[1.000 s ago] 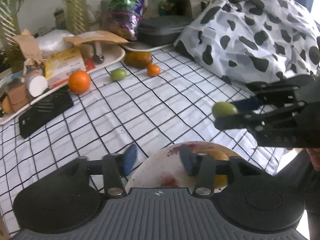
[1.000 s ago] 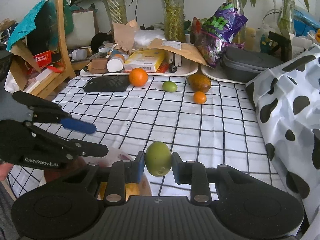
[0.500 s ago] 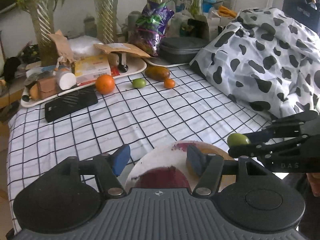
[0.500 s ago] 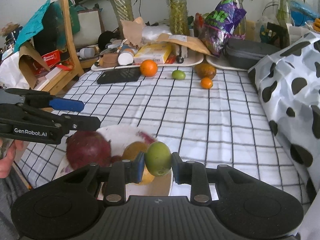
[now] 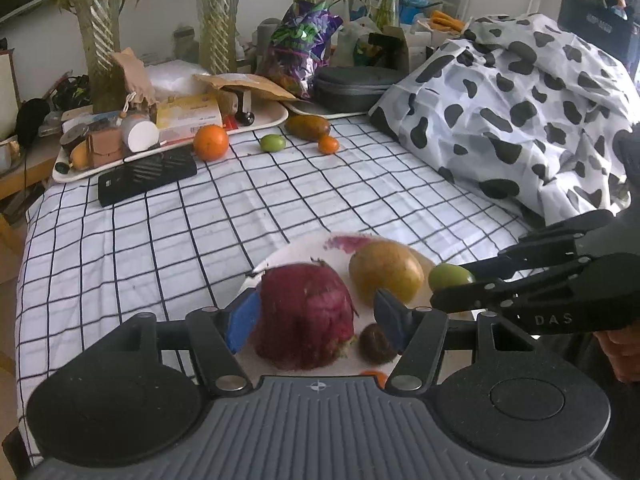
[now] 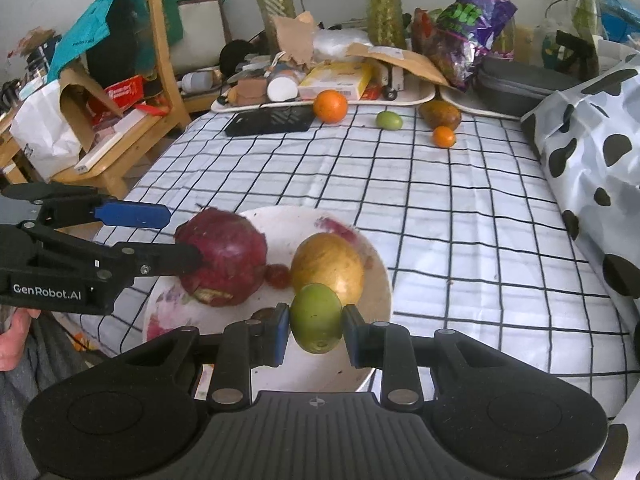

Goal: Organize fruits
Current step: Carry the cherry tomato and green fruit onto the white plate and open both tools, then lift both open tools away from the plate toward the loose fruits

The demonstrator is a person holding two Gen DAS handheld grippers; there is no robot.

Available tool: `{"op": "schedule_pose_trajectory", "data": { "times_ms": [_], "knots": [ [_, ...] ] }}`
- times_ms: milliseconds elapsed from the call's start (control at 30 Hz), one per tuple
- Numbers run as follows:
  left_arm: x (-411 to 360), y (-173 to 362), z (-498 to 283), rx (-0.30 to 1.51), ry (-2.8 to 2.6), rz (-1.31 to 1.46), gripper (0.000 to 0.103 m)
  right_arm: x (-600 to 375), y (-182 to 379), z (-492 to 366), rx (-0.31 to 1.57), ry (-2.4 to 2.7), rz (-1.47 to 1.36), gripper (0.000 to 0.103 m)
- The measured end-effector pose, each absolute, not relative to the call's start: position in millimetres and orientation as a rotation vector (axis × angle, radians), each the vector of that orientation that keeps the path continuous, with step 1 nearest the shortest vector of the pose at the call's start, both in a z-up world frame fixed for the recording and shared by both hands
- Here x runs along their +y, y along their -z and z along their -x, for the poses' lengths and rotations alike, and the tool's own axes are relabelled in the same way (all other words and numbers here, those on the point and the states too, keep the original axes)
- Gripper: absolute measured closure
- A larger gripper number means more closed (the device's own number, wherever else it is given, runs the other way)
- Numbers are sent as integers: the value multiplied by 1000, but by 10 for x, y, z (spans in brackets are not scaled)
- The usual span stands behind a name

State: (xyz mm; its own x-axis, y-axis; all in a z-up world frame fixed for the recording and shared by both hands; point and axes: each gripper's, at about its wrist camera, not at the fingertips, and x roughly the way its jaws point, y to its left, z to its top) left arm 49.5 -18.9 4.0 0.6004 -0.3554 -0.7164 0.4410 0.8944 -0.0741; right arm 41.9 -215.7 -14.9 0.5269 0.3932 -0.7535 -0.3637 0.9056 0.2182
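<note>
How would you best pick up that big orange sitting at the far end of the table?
Grip the orange across its widest middle, coming down from above and the near side. It is round and sits free on the cloth, but the black case and tray crowd its far and left sides.

Quick count around the white plate [image 6: 376, 280]: four fruits sit on it, one big red-purple fruit [image 6: 224, 256], one yellow mango [image 6: 326, 266], and two small dark round ones [image 6: 278, 276] [image 5: 376, 344]. One green fruit [image 6: 316, 318] hangs over its near rim. Far beyond the plate on the worktop [image 6: 440, 208]: one orange [image 6: 330, 106], one small green fruit [image 6: 389, 120], one brownish mango [image 6: 440, 115], one tiny orange fruit [image 6: 444, 137].
</note>
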Motion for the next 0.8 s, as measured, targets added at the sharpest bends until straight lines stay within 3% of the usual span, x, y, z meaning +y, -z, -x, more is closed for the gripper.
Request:
{"op": "schedule_pose_trajectory", "data": {
  "times_ms": [100,133,300,433,533,633,800],
  "knots": [
    [-190,-15,-473,812,461,-123,42,-2122,160,-409,919,-460,-24,70],
    [-194,-6,-475,815,462,-128,42,-2111,157,-409,918,-460,-21,63],
    [-197,-1,-477,808,451,-140,42,-2150,128,-419,899,-442,-40,46],
    [-204,-3,-491,806,453,-134,42,-2223,97,-431,875,-397,-65,22],
    [-221,0,-491,805,454,-140,42,-2276,75,-438,856,-368,-85,12],
    [-228,3,-490,804,456,-147,42,-2289,79,-452,850,-327,-74,3],
    [-232,5,-491,802,455,-154,42,-2255,84,-466,835,-285,-25,0]
  ]
}}
